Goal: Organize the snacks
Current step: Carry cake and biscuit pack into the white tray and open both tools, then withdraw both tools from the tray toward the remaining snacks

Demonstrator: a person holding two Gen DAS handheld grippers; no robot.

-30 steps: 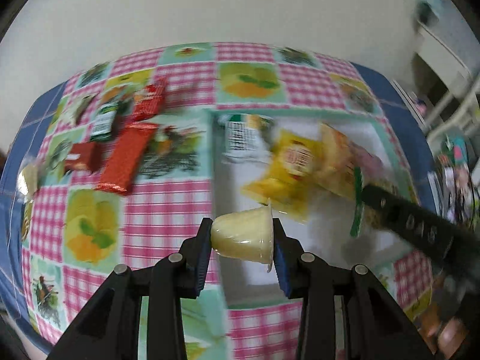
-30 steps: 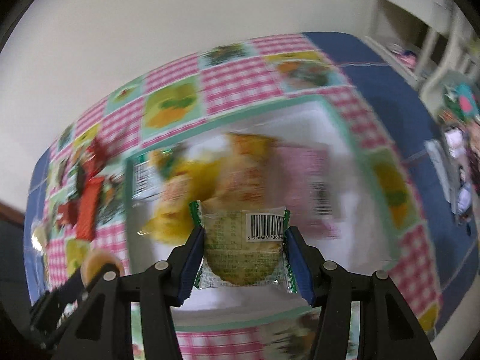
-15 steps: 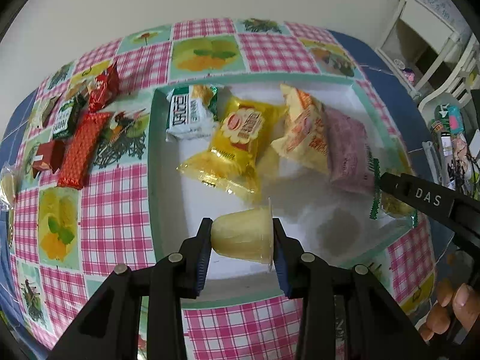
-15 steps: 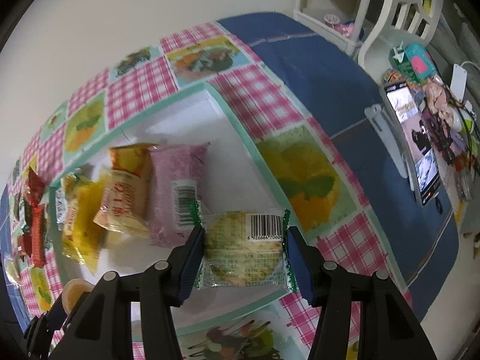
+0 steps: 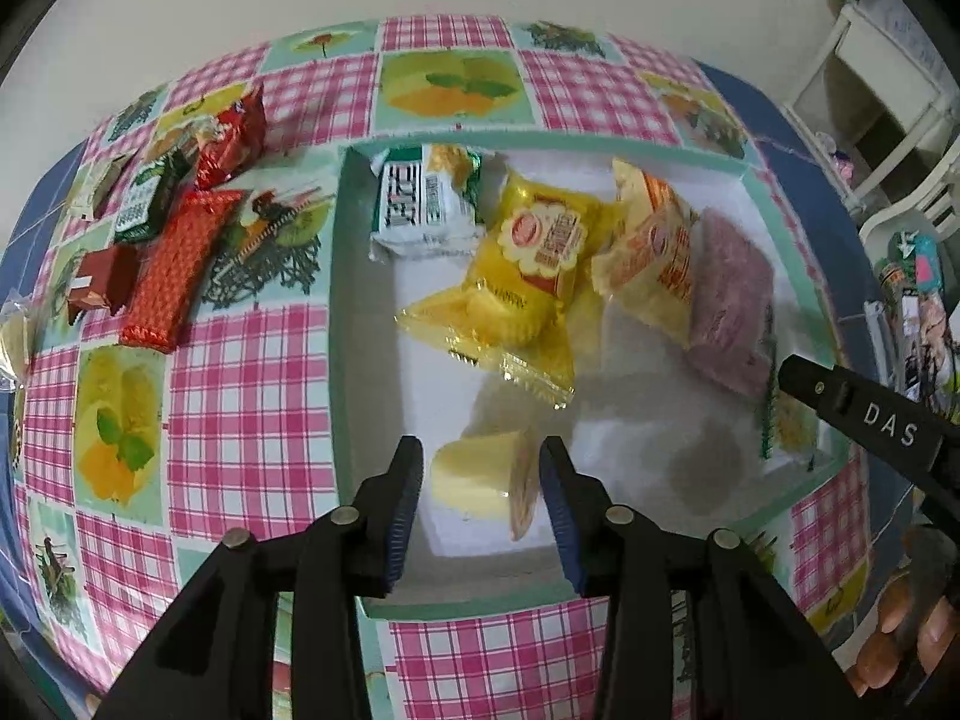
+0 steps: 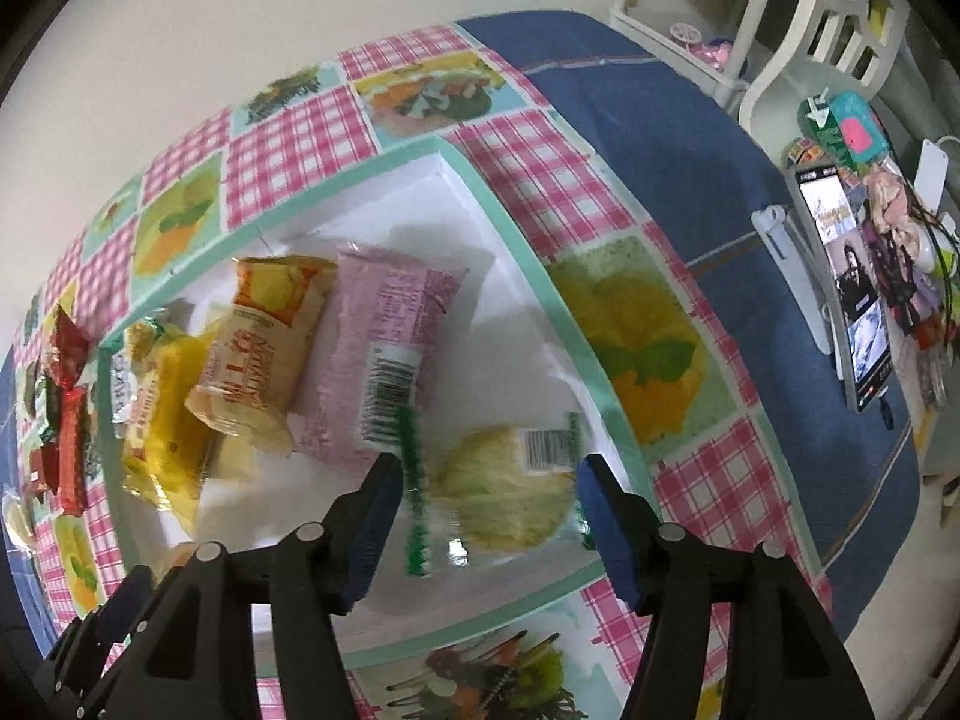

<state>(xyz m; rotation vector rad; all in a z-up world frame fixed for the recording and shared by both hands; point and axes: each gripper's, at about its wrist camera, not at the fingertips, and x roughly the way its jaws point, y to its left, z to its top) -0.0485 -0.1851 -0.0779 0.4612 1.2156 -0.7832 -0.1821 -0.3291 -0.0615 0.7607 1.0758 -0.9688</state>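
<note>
A white tray with a teal rim (image 5: 342, 324) (image 6: 528, 276) holds several snack packs: a yellow pack (image 5: 534, 264), an orange pack (image 5: 654, 252) (image 6: 264, 348), a pink pack (image 5: 729, 312) (image 6: 384, 354) and a green-white pack (image 5: 423, 198). My left gripper (image 5: 480, 483) is open around a pale yellow jelly cup (image 5: 480, 480) lying in the tray's near left corner. My right gripper (image 6: 489, 495) is open around a green-edged clear cracker pack (image 6: 498, 492) lying in the tray's near right corner.
Red and green snack packs (image 5: 174, 258) (image 6: 69, 408) lie on the checked tablecloth left of the tray. A phone on a stand (image 6: 846, 288) and small clutter stand on the blue cloth at the right. A white chair (image 6: 834, 18) is behind.
Both grippers have opened. The jelly cup and the cracker pack have dropped out of the jaws into the tray. The right gripper swung to the tray's right end.
</note>
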